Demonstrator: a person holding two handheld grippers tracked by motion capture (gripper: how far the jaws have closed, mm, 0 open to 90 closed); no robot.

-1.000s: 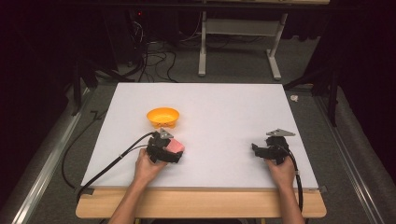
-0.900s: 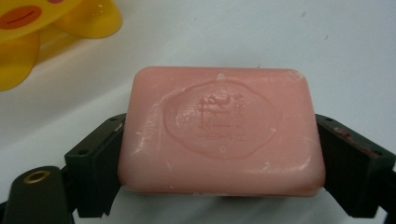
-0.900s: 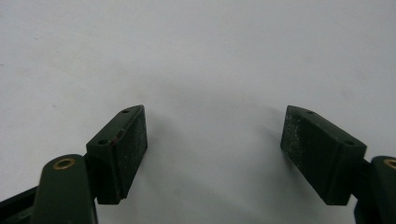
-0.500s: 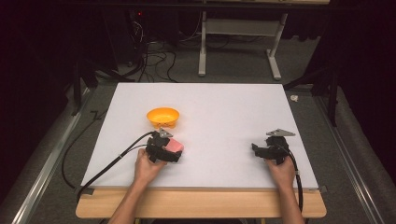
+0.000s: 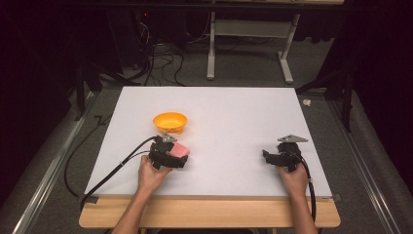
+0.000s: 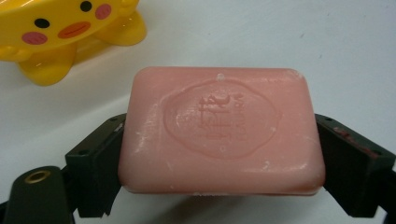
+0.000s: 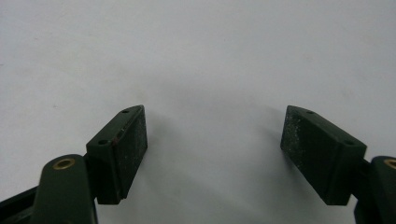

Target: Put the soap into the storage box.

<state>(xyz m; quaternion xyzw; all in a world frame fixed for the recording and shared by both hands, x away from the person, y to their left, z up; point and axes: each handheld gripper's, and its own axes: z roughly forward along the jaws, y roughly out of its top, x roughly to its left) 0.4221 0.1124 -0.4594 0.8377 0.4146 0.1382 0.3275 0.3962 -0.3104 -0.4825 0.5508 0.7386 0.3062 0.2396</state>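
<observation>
Clamping the pink soap bar across its short ends, your left gripper has both black fingers pressed flat against the bar's rounded sides. The soap is a soft-cornered rectangle, waxy and matte, with an oval seal pressed into its top face and a few pale scuffs along the edges. From above you can see it as a small pink block at the tip of your left gripper, low over the white counter and just in front of the yellow dish.

That dish is glossy moulded plastic, round and bowl-shaped from the high view; up close in the left gripper view it shows stubby feet, black dot eyes, pink cheeks and an orange beak, like a duck. It sits just beyond the soap, near but apart from it.

Over on the other side, your right gripper rests well apart from the soap, near the counter's right edge. Its fingers stand wide apart, flat rubbery pads facing each other with bare, smooth white counter between them, the pads dusted with pale specks. A black cable trails from the left gripper off the counter's front left corner
</observation>
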